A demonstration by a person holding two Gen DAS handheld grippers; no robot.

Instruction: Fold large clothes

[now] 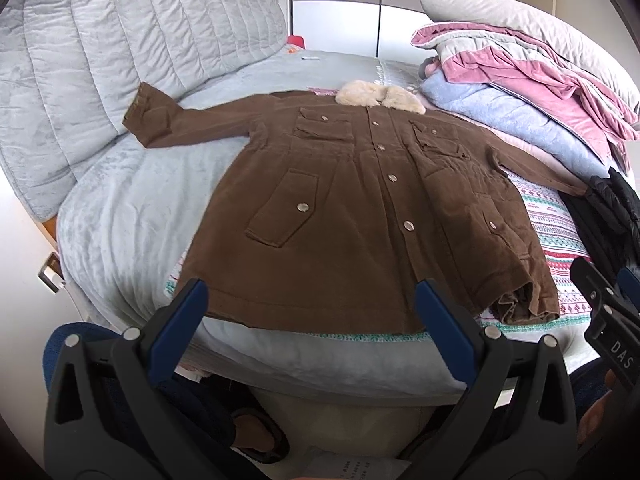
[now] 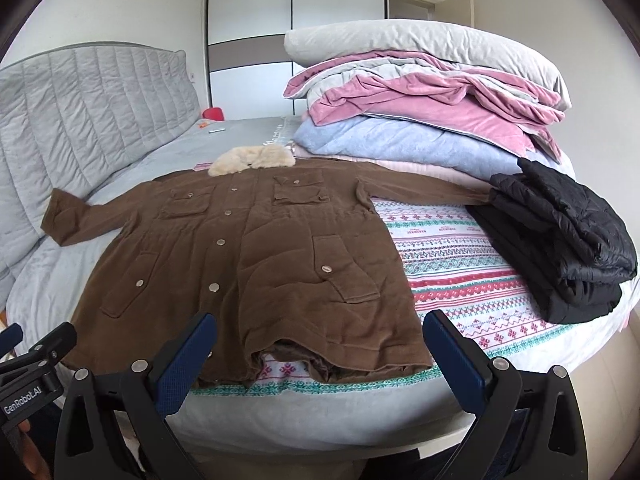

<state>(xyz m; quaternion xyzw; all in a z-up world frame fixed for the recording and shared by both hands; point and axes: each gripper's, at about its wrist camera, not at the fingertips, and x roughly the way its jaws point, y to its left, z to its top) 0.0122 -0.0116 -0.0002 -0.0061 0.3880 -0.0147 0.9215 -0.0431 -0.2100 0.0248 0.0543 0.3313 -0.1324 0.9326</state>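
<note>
— Both tools idle? 
— Yes. The left gripper (image 1: 310,310) and right gripper (image 2: 318,342) hang with jaws spread, holding nothing, just short of the brown coat's (image 2: 244,264) hem. 
— And the coat? 
— Spread flat, buttoned, sleeves out, on the bed (image 2: 312,408). No fold made yet, I judge; beside it, a black jacket (image 2: 560,240) looks folded.

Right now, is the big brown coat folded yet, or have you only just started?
Only just started. Done: the brown button-up coat with the cream fur collar lies flat on the bed, sleeves spread, and a black puffy jacket already sits folded beside it. In hand: nothing; the left hand-held gripper and right hand-held gripper are open near the hem. Left: every fold.
</note>
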